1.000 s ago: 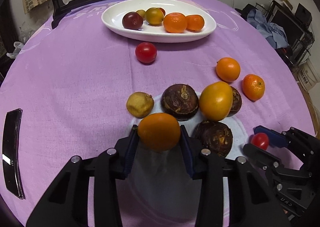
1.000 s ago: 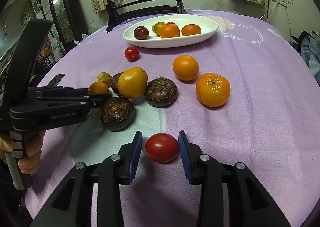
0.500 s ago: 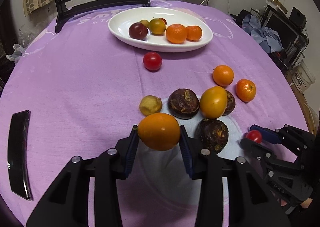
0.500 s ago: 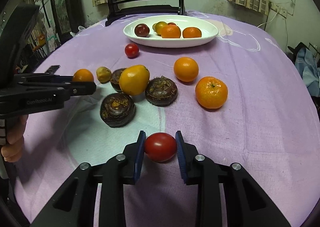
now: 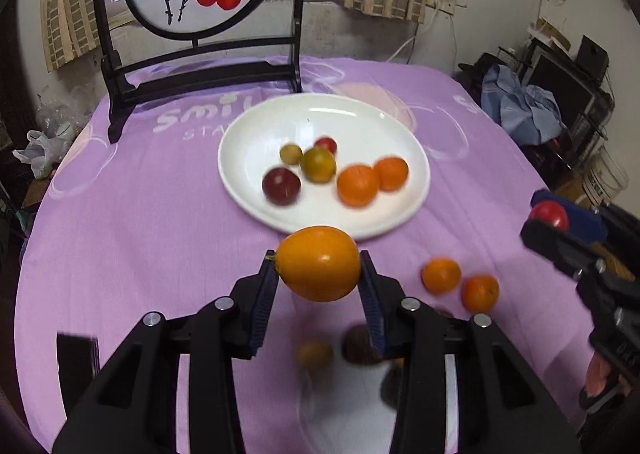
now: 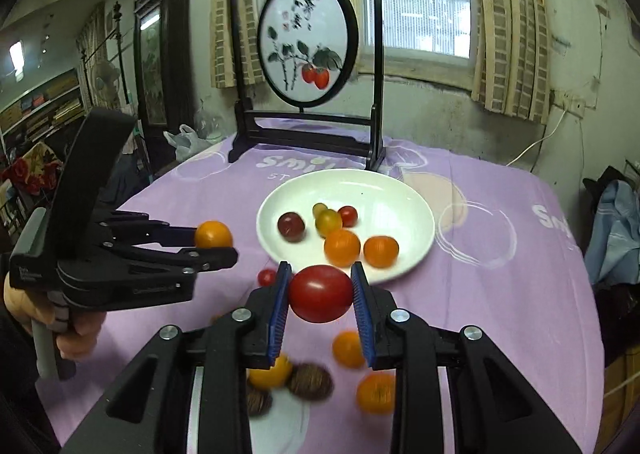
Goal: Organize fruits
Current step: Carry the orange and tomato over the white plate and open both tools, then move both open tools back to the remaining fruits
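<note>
Glossy red tomato (image 6: 320, 293), smooth, oval

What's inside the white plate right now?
The white plate holds six fruits: two oranges, a dark red one, a yellow-green one, a small red one and a small yellowish one partly covered behind. The plate's near rim is hidden by the held tomato.

An orange fruit (image 5: 318, 263) is glowing between the left gripper's (image 5: 319, 286) blue pads; a red tomato (image 6: 321, 293) is sitting between the right gripper's (image 6: 321, 306) blue pads. Beyond both black claws, a white plate (image 5: 256, 133) is showing orange, dark red and olive fruit on a lilac tablecloth (image 5: 140, 221) with white lettering.
</note>
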### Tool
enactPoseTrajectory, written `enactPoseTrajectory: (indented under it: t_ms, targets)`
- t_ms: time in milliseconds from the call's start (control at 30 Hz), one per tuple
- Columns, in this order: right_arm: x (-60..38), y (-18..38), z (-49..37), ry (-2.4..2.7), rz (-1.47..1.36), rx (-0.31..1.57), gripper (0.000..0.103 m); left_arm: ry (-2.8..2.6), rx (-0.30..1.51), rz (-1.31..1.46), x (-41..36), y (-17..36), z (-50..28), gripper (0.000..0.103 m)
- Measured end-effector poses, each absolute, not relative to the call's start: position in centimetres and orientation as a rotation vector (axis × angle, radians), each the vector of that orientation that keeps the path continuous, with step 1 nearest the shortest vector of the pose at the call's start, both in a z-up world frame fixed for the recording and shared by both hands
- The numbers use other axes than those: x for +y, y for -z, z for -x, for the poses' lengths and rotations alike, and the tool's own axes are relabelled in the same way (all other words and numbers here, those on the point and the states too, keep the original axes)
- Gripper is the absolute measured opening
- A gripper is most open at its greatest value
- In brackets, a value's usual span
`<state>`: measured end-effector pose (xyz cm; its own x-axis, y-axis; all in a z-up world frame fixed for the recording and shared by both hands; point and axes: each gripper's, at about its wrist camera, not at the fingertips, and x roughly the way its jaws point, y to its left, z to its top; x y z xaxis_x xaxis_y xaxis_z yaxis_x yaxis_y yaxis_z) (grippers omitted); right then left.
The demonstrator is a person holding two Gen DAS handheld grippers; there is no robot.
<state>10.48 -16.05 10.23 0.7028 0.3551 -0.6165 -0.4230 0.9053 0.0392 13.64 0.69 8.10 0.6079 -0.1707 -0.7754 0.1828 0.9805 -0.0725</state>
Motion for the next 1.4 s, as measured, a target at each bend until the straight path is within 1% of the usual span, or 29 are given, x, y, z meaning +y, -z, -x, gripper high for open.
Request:
enactPoseTrajectory:
  t_ms: [200,467,533,567,600,633,667,700,767,833,900,933,1000,1100,1400]
  targets:
    - [-15.0,-6.5,-17.0,-0.418,0.117,0.774,0.031,0.153,0.954,-0.041,-0.4,-5.6,-19.4,0.039]
    - [-14.3,-2.4,-21.3,-0.399,0.138,0.876,0.031,0.136,1.031,-0.024,-1.0,-2.2,-23.6,0.039]
    - [-14.2,-2.0,-21.9,-0.397,0.138,0.889,0.031,0.111,1.018,-0.029,-1.1,-2.2,-24.1,0.039]
    - [-14.2,-1.8,-22.1,-0.403,0.136,0.898,0.039,0.106,1.007,-0.039,-1.2,-2.3,-24.3,0.040]
    - [-14.2,-1.7,-22.2,-0.408,0.128,0.902,0.052,0.112,1.008,-0.036,-1.3,-2.5,-24.5,0.045]
    - [-14.4,-1.8,-22.1,-0.400,0.116,0.893,0.056,0.118,1.013,-0.024,-1.3,-2.6,-24.6,0.050]
    - [-14.6,-2.0,-21.9,-0.401,0.103,0.888,0.056,0.110,1.011,-0.016,-1.2,-2.9,-24.6,0.061]
    - [-14.9,-2.1,-21.7,-0.411,0.090,0.889,0.056,0.094,0.995,-0.012,-1.1,-3.2,-24.4,0.068]
    - [-15.3,-2.4,-21.2,-0.410,0.081,0.877,0.056,0.080,0.974,-0.014,-1.0,-3.8,-23.9,0.073]
    - [-15.9,-2.7,-20.5,-0.407,0.071,0.876,0.056,0.081,0.971,-0.006,-0.6,-4.2,-23.3,0.073]
    - [-16.7,-3.0,-19.4,-0.412,0.053,0.876,0.057,0.069,0.984,0.006,-0.1,-4.3,-22.5,0.078]
    - [-17.1,-3.1,-19.1,-0.410,0.047,0.872,0.057,0.062,0.988,0.011,0.1,-4.3,-22.0,0.078]
    - [-18.2,-3.4,-17.9,-0.403,0.022,0.863,0.062,0.068,0.991,0.034,0.6,-4.3,-20.8,0.079]
    - [-19.5,-3.6,-16.4,-0.391,-0.004,0.858,0.063,0.060,0.996,0.058,1.3,-4.0,-19.0,0.082]
    - [-23.0,-2.1,-10.8,-0.342,-0.047,0.889,0.065,0.033,1.001,0.098,3.3,-2.0,-12.6,0.083]
